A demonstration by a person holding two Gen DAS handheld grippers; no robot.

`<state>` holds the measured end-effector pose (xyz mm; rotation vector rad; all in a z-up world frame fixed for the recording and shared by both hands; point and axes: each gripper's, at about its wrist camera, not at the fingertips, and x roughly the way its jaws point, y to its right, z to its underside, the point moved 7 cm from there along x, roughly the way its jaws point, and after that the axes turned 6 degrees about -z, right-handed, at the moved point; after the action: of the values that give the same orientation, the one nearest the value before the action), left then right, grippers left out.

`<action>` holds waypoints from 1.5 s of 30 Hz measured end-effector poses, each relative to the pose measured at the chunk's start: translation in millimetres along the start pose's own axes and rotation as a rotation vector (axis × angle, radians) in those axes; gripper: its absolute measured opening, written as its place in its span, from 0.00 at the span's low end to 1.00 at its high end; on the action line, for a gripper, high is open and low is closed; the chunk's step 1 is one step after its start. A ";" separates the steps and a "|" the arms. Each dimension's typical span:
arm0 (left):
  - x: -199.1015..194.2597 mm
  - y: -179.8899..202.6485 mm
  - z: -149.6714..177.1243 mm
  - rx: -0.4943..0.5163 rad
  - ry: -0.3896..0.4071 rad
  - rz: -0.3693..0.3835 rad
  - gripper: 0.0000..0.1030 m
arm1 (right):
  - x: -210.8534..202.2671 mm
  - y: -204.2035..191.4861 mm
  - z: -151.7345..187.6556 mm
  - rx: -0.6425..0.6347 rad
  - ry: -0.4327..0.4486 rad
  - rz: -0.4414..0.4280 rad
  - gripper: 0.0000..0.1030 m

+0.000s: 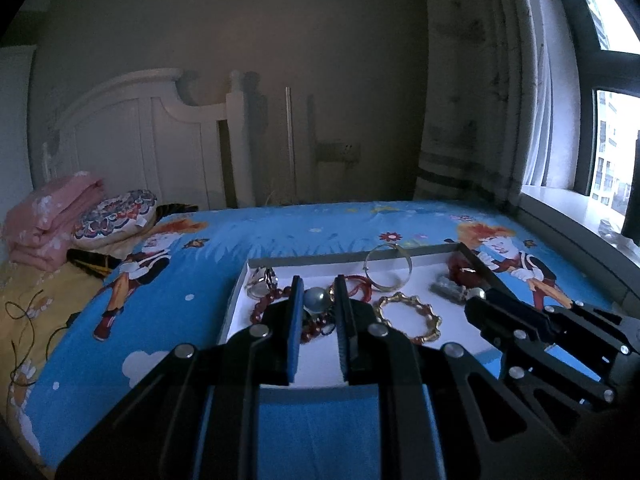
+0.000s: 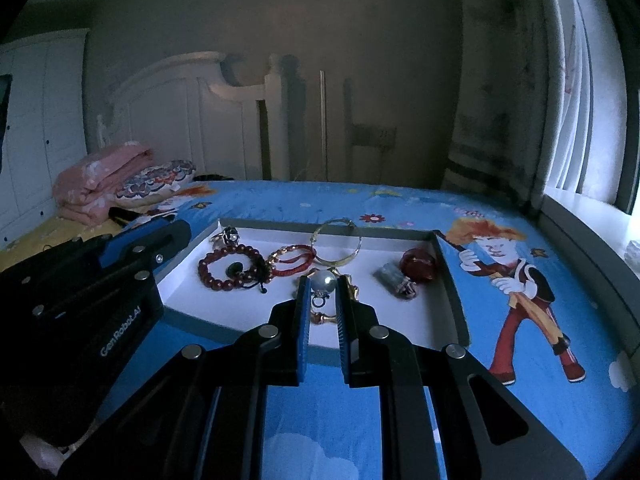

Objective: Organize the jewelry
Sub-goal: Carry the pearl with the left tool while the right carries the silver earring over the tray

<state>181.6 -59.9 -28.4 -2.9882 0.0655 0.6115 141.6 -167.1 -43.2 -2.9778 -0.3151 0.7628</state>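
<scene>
Over the tray's point(image 1: 312, 258) near edge on the bed point(image 1: 280, 228), the left gripper point(image 1: 318, 280) looks clamped on a grey pearl point(image 1: 318, 300) and the right gripper point(image 2: 323, 277) on a pearl ring point(image 2: 323, 282), so the sorting is mid-carry, and each piece next needs a bare corner.

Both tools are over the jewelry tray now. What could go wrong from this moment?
1. The right tool pinches a round pearl piece only at its very fingertips; the smooth ball could slip and fall back into the tray.
2. The left tool appears to hold a second pearl piece the same way, with the same risk.
3. The tray is crowded: a dropped piece could tangle with the gold bracelet or the red bead bracelet.
</scene>
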 end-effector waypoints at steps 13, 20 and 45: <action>38.4 0.5 -15.8 -0.010 -0.033 -0.032 0.14 | 33.8 7.4 -25.6 0.000 -0.024 0.016 0.13; 51.7 -0.9 -14.8 -0.036 -0.059 -0.041 0.14 | 47.6 11.4 -24.7 -0.007 -0.040 0.032 0.13; 85.8 -4.9 -12.1 -0.044 -0.116 -0.057 0.15 | 85.0 23.7 -26.7 0.011 -0.097 0.045 0.13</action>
<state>265.4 -58.3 -50.8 -2.9776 -0.0422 0.7875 231.7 -172.5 -62.2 -2.9522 -0.2484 0.9126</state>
